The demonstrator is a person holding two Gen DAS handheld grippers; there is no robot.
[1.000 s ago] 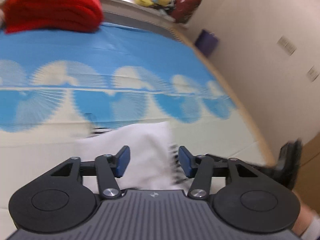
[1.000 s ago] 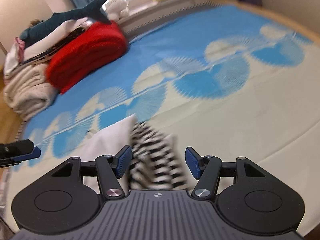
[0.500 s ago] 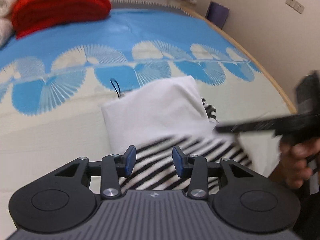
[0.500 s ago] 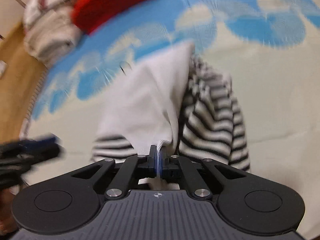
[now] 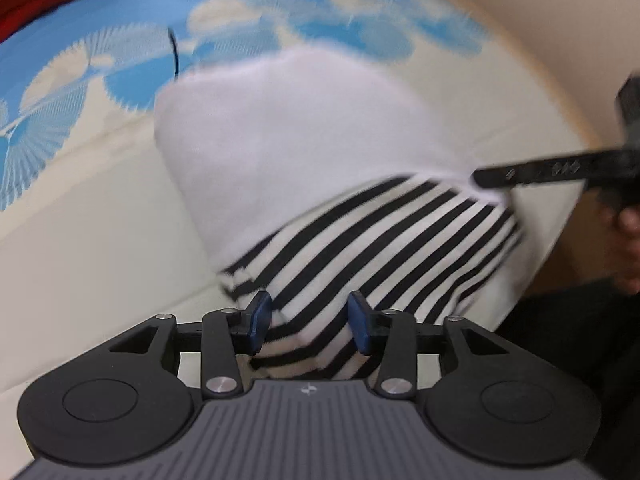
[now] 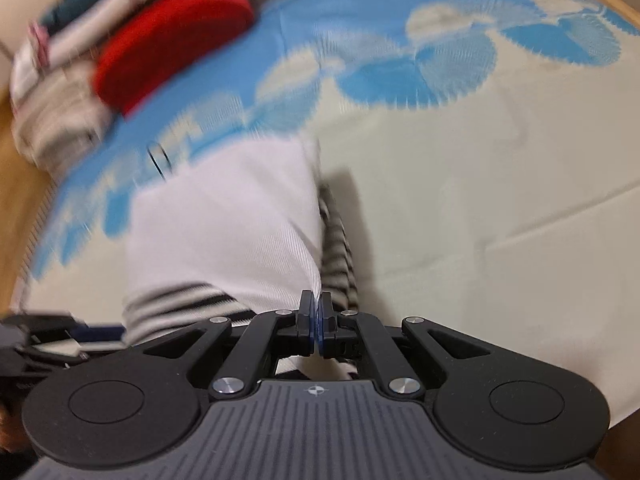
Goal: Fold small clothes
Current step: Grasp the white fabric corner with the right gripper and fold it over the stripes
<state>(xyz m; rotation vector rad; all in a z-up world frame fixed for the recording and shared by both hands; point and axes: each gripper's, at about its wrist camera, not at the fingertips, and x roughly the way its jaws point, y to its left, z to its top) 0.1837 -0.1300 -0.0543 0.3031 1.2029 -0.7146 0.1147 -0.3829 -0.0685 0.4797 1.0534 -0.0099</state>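
Note:
A small garment with a white body [image 5: 280, 120] and a black-and-white striped part [image 5: 380, 240] lies on the blue-and-cream bed sheet [image 5: 80, 208]. My left gripper [image 5: 310, 320] points steeply down over the striped end. Its jaws are opening, with striped cloth between the pads, which do not clamp it. My right gripper [image 6: 316, 320] is shut on the garment's edge, where white cloth [image 6: 224, 232] meets the stripes [image 6: 340, 248]. Its black fingers [image 5: 540, 170] reach in from the right in the left wrist view. The left gripper [image 6: 40, 332] shows blurred at the right wrist view's left edge.
A folded red blanket [image 6: 172, 36] and a pile of pale linens [image 6: 52, 112] sit at the bed's far end. A thin black loop [image 5: 174, 52] lies just beyond the garment. A person's hand [image 5: 628, 232] holds the right gripper. Wooden floor [image 6: 16, 200] borders the bed.
Both grippers have come down close to the garment. The right one went from open to shut on its edge. The left one tipped downward over the striped end.

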